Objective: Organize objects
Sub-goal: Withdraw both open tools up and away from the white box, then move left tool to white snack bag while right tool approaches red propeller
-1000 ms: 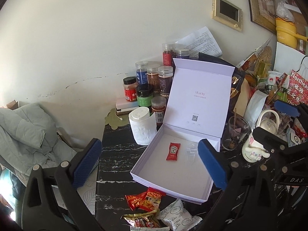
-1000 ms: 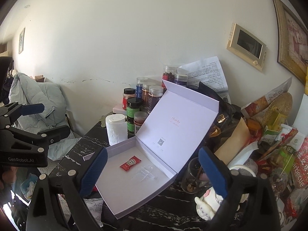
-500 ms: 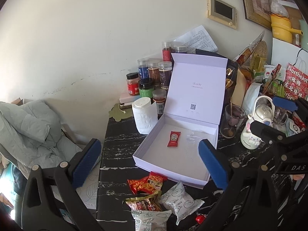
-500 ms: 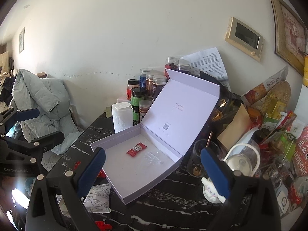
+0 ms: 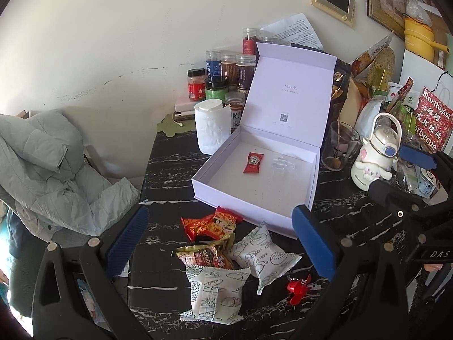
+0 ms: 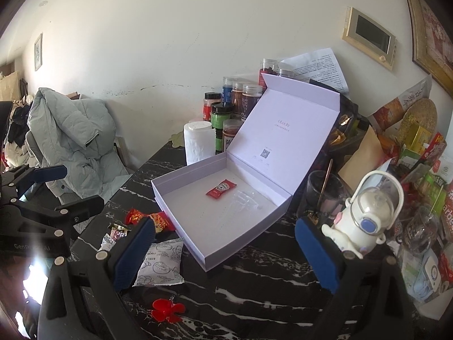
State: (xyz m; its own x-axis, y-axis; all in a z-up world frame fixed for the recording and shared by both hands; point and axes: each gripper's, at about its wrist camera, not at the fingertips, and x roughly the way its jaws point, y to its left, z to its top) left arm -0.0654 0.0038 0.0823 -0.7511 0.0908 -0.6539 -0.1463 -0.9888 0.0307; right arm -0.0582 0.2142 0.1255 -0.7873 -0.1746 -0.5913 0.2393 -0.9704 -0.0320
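An open lavender box (image 5: 215, 181) (image 6: 181, 178) stands on the black marble table with its lid up. Inside lie a red ketchup sachet (image 5: 253, 163) (image 6: 220, 189) and a clear plastic piece (image 5: 283, 164) (image 6: 245, 198). In front of the box lie snack packets: red ones (image 5: 211, 223) (image 6: 150, 219), a gold-brown one (image 5: 206, 256), white ones (image 5: 263, 256) (image 6: 161, 263), and a small red toy (image 5: 297, 290) (image 6: 167, 310). My left gripper (image 5: 220, 243) is open and empty above the packets. My right gripper (image 6: 223, 252) is open and empty above the box's front edge.
Spice jars (image 5: 223, 79) and a paper roll (image 5: 212, 130) stand behind the box. A glass (image 5: 339, 148) and a white character bottle (image 5: 373, 155) (image 6: 365, 215) stand right of it, before piled food packages. A grey jacket (image 5: 42, 164) lies off the table's left edge.
Both grippers have pulled back and up from the box. The snack packets and red toy in front of the box have come into view. Both stay open.
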